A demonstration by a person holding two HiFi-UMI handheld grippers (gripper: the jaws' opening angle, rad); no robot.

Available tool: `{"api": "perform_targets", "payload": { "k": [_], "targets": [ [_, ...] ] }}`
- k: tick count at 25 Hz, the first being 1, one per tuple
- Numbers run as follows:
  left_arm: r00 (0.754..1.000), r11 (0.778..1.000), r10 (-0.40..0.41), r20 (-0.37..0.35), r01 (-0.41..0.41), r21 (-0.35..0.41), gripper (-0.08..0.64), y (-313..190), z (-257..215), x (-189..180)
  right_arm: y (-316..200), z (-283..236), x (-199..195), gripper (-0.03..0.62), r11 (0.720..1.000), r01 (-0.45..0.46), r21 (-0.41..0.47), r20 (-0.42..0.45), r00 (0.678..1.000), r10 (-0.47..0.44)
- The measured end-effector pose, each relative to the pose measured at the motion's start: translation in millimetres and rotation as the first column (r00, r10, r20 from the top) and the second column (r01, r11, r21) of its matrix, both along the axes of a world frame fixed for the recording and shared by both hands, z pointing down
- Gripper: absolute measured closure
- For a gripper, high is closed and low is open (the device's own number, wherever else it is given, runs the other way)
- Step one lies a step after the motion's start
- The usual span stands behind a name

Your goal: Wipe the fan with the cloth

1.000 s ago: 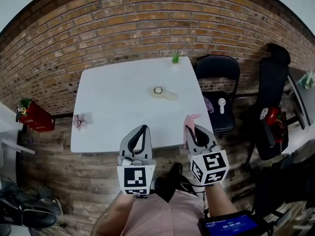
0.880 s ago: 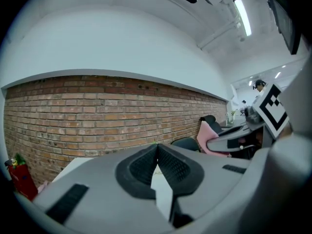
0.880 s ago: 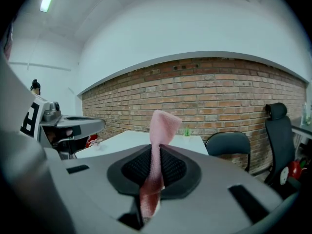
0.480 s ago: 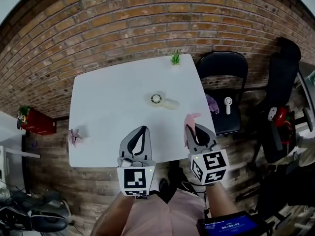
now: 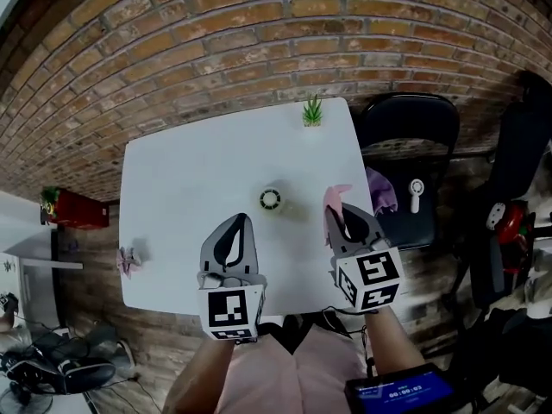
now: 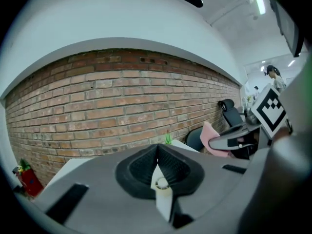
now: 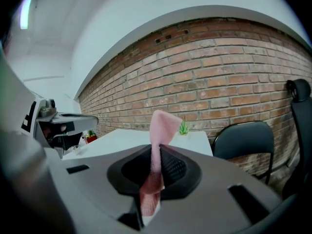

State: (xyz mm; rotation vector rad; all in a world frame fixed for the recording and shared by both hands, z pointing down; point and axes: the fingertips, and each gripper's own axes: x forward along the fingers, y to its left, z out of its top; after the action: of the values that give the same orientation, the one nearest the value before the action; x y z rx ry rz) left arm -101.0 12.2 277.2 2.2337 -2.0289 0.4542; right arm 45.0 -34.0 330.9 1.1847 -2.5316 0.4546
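Observation:
A small white fan (image 5: 270, 199) sits near the middle of the white table (image 5: 181, 188). My right gripper (image 5: 333, 214) is shut on a pink cloth (image 5: 335, 197), whose free end sticks up past the tips; it hovers just right of the fan. In the right gripper view the cloth (image 7: 159, 130) is pinched between the shut jaws (image 7: 157, 150). My left gripper (image 5: 241, 220) is shut and empty, just short of the fan on its near left. Its jaws (image 6: 157, 149) meet at the tips in the left gripper view, where the right gripper (image 6: 234, 139) and cloth (image 6: 210, 136) show on the right.
A small green plant (image 5: 312, 110) stands at the table's far right corner. A pink crumpled thing (image 5: 129, 260) lies at the table's left edge. A black chair (image 5: 405, 123) on the right holds a purple-pink cloth (image 5: 381, 188) and a white hand fan (image 5: 417, 192). A brick wall runs behind.
Both grippers have moved forward from the table's near edge to over the table, close to the fan. The cloth stays pinched in the right gripper; the left stays shut.

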Motion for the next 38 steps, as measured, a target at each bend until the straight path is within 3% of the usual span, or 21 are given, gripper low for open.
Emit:
{"api": "perform_targets", "payload": {
  "k": [9, 16, 23, 30, 31, 34, 38],
  "targets": [
    [0.997, 0.997, -0.075, 0.000, 0.075, 0.016, 0.549, -45.0, -10.7, -21.9, -57.3, -0.2, -18.4, 0.555, 0.998, 0.069, -0.005, -0.019, 0.997, -0.069],
    [0.997, 0.997, -0.075, -0.027, 0.075, -0.031, 0.549, -53.8, 10.5, -35.4, -62.4, 49.8, -30.9, 0.556, 0.987, 0.119, -0.110, -0.075, 0.989, -0.127],
    [0.995, 0.994, -0.063, -0.080, 0.056, -0.090, 0.549, -41.6, 49.8, -47.8, -39.8, 130.9, -25.5, 0.557, 0.953, 0.063, -0.296, -0.177, 0.977, -0.119],
    [0.994, 0.988, 0.010, -0.112, -0.028, -0.154, 0.544, -28.0, 79.0, -57.0, 9.4, 145.8, -48.6, 0.557, 0.926, 0.057, -0.374, -0.185, 0.973, -0.134],
    [0.992, 0.984, 0.036, -0.125, -0.057, -0.170, 0.529, -26.9, 84.0, -55.8, 18.1, 144.0, -59.1, 0.557, 0.924, 0.078, -0.376, -0.170, 0.974, -0.151],
    [0.972, 0.954, 0.122, -0.199, -0.170, -0.245, 0.360, -25.1, 105.8, -45.8, 41.6, 138.5, -94.3, 0.557, 0.914, 0.159, -0.373, -0.118, 0.969, -0.216],
    [0.949, 0.891, 0.201, -0.244, -0.281, -0.357, 0.291, -24.6, 139.1, -36.3, 47.6, 128.8, -101.5, 0.557, 0.922, 0.153, -0.356, -0.084, 0.977, -0.195]
  ]
}}
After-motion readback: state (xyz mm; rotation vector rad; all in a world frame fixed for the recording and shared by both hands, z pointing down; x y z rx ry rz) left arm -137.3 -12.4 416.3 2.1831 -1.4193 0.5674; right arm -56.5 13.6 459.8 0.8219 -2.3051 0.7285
